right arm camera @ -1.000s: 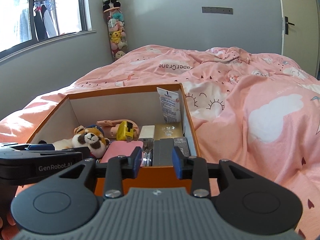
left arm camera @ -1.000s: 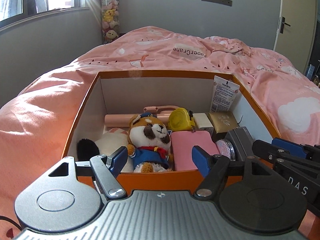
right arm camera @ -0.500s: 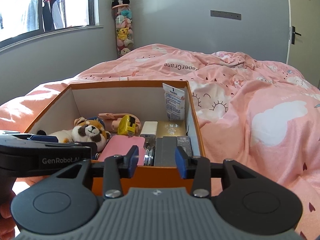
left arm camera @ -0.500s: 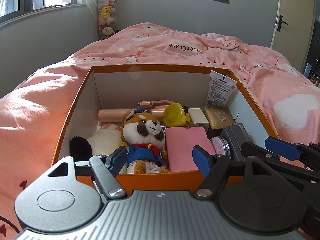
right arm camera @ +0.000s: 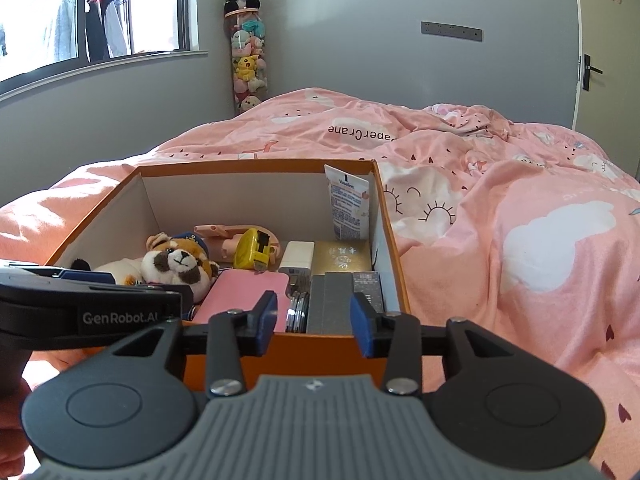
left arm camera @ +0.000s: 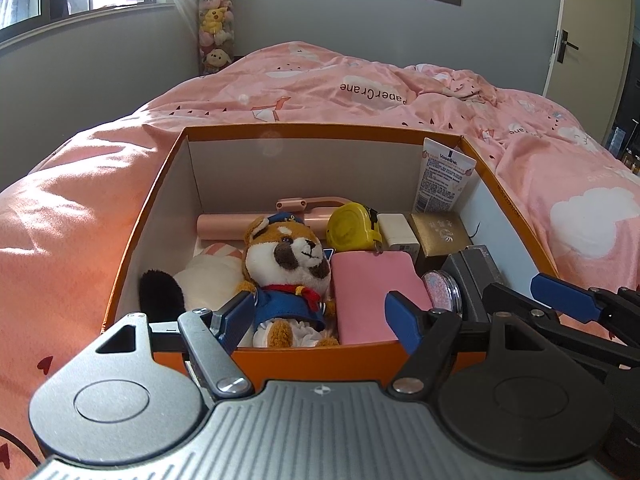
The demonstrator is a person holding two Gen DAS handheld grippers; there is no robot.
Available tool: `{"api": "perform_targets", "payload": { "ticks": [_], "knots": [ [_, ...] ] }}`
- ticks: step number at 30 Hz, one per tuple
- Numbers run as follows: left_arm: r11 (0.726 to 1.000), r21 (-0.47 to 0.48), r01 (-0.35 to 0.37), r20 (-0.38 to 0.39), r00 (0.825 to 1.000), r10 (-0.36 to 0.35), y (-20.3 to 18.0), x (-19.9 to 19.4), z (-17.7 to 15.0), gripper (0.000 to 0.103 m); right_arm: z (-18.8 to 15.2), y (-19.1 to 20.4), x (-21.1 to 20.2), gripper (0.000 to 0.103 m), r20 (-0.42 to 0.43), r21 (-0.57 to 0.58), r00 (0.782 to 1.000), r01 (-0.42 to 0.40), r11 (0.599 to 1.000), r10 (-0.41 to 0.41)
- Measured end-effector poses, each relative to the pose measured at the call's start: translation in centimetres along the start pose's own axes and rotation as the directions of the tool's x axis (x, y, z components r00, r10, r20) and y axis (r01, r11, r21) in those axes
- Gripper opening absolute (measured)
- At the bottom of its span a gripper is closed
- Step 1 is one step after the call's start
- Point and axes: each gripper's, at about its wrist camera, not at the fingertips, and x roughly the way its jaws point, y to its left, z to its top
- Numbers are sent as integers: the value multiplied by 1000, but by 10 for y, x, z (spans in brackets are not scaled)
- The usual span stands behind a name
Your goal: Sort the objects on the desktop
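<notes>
An orange box [left arm camera: 312, 356] [right arm camera: 256, 166] sits on the pink bed. Inside lie a plush dog [left arm camera: 286, 264] [right arm camera: 176, 264], a pink case [left arm camera: 374, 292] [right arm camera: 246, 292], a yellow tape measure [left arm camera: 352, 226] [right arm camera: 252, 248], a white charger [left arm camera: 398, 230], a gold box [left arm camera: 438, 232], a Vaseline tube [left arm camera: 442, 178] [right arm camera: 348, 204], a glitter jar [left arm camera: 444, 286] and a dark grey box [left arm camera: 472, 276] [right arm camera: 332, 300]. My left gripper [left arm camera: 320, 320] is open and empty above the box's near wall. My right gripper [right arm camera: 314, 320] is open and empty at the near right corner.
The pink duvet [right arm camera: 520, 220] surrounds the box. A tall tube of plush toys [right arm camera: 248, 64] stands in the far corner by a window. A door [left arm camera: 588, 32] is at the far right. The right gripper shows in the left wrist view [left arm camera: 568, 304].
Both grippers have risen and tipped a little, so I look down further into the box. The right gripper's fingers have opened slightly wider. Nothing in the box moved.
</notes>
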Motion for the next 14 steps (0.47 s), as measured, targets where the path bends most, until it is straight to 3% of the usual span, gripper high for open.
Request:
{"api": "perform_targets", "payload": {
  "ticks": [14],
  "knots": [
    [1000, -1, 1, 1, 1000, -1, 0, 0, 0, 85, -1, -1, 0, 43, -1, -2, 1000, 3, 1000, -3]
  ]
}}
